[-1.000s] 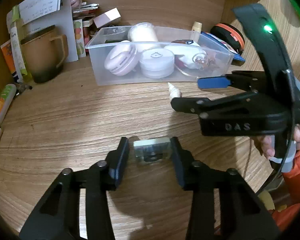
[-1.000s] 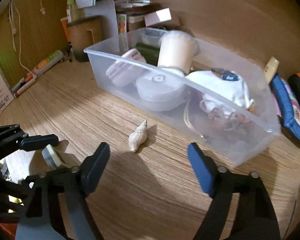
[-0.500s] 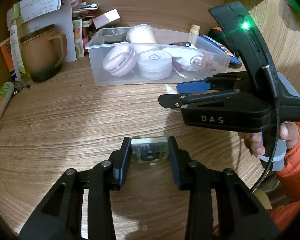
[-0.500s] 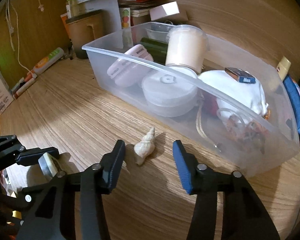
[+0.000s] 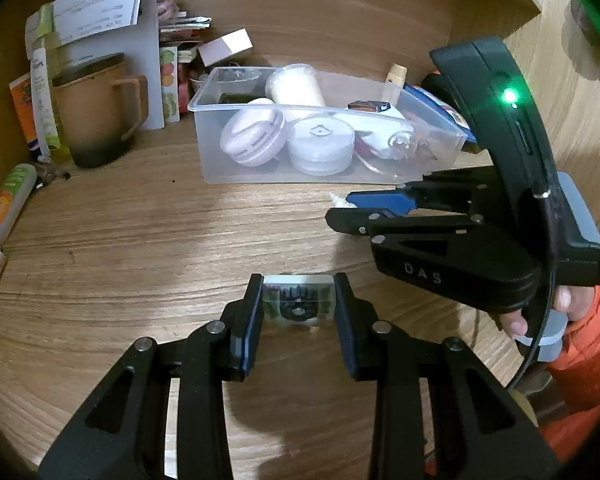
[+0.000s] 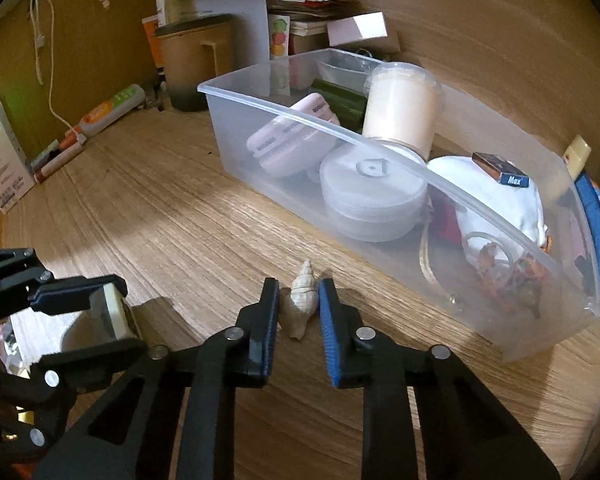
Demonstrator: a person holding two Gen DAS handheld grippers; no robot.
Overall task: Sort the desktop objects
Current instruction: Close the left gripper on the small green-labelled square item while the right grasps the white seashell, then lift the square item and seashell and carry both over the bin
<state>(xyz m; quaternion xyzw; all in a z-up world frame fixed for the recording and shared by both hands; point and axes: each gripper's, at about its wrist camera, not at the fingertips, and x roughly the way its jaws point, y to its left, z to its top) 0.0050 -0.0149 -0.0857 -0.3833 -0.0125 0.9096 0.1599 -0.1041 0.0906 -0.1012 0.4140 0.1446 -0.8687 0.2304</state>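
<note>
Wood-grain desk [image 5: 132,240] in a walled wooden alcove, cluttered along the back. Left tool [image 5: 298,306] is clamped shut on a small clear-cased block [image 5: 298,304] with a dark round part inside, low over the desk near the front edge. Right tool [image 6: 299,304] has its pads pressed to both sides of a pale spiral seashell [image 6: 298,300] lying on the desk just in front of a clear plastic bin [image 6: 512,344]. Bare desk lies open to the left of both tools; the bin wall closes off the right tool's far side. Only the left view shows fingers and an orange sleeve [image 5: 584,344] behind the right tool; there the seashell shows only as a tip. Only the right view shows the shell's whole length and white cables [image 6: 46,60] on the side wall. A brown mug [image 5: 96,112] stands left of the bin.
</note>
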